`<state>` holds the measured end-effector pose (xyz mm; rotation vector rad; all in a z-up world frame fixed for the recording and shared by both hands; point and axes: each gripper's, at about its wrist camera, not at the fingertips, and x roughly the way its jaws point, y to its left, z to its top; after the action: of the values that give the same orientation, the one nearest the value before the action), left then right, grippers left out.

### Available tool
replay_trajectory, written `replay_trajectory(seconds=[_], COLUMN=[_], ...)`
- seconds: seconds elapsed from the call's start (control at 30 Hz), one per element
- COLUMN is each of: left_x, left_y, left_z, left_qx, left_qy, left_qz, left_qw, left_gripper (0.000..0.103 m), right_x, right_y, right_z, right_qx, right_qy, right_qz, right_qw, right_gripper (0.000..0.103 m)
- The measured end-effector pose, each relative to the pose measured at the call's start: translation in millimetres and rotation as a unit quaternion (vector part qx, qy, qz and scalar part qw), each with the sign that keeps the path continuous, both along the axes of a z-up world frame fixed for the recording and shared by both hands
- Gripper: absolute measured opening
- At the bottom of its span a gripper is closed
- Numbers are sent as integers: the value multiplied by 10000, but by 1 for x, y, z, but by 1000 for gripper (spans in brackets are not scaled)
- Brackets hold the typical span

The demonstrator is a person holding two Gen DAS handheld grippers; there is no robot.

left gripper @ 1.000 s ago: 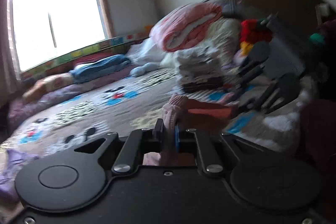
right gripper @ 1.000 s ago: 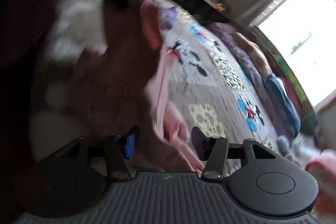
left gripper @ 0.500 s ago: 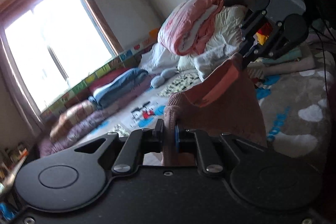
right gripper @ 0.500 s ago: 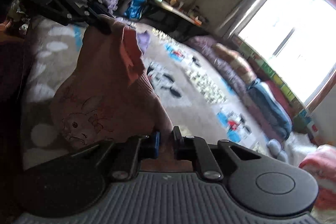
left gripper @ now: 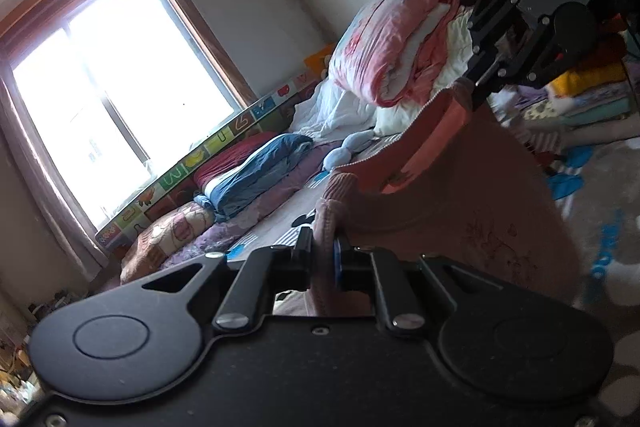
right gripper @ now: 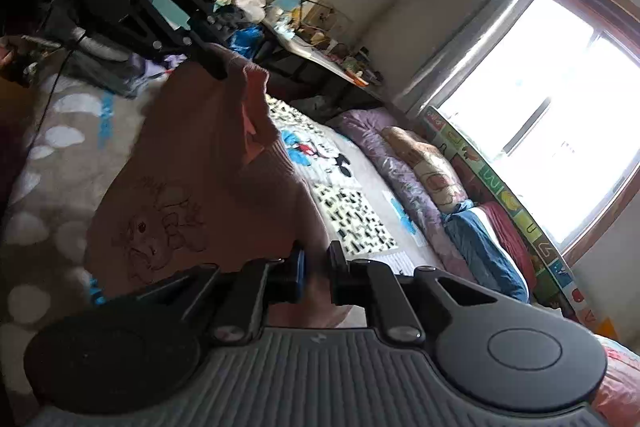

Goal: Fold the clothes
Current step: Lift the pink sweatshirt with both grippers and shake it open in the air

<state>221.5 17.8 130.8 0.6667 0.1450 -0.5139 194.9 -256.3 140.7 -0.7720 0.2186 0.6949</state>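
While both tongs pinch it, the left tongs (left gripper: 322, 259) and right tongs (right gripper: 316, 267) each clamp an upper edge of a pink sweater (right gripper: 208, 183), held spread in the air above the bed (right gripper: 352, 195). It hangs unfolded; folding remains.

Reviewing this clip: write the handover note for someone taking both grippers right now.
Left gripper: shut on the pink sweater, near its ribbed edge.
Right gripper: shut on the sweater's other end.
The sweater hangs stretched between the two grippers, held above the bed, rabbit drawing facing the right wrist camera.
Done: sweater picked up and spread out.
Left: lay it flat on the bed, fold it, put it with the folded clothes near the headboard.
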Motion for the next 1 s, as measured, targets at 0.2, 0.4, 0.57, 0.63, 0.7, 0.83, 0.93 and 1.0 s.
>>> replay_trajectory(seconds=[0.2,0.4,0.57,0.63,0.7,0.83,0.93,1.0], left_x=[65,124,149,150,143,109,75,52], left_y=[5,-2,-11,-13,-13,-10,-6,-6], left_z=[7,13,6,-4,-22,-64,-91,-110], left_qx=[147,214,334,369,472,654,748,848], left_qy=[17,-336,-668,-655,-558,-286,-59,78], left_qz=[192,623,869,814,672,348,104,-18], left_qw=[9997,9973,9934,9938,9951,9968,9971,9964], left_gripper=[8,8,8,8,8,8,8,8], right_x=[63,125,168,179,187,171,142,122], right_y=[11,22,32,35,38,41,43,44], right_z=[7,6,6,0,-10,-51,-86,-109], right_qx=[-39,-141,-190,-233,-290,-547,-751,-885], right_qy=[-19,-192,-600,-720,-798,-683,-540,-445], right_qz=[-98,-340,-627,-722,-788,-622,-358,-182], right_qw=[9999,9991,9960,9945,9933,9942,9951,9949], right_gripper=[13,13,13,13,13,13,13,13])
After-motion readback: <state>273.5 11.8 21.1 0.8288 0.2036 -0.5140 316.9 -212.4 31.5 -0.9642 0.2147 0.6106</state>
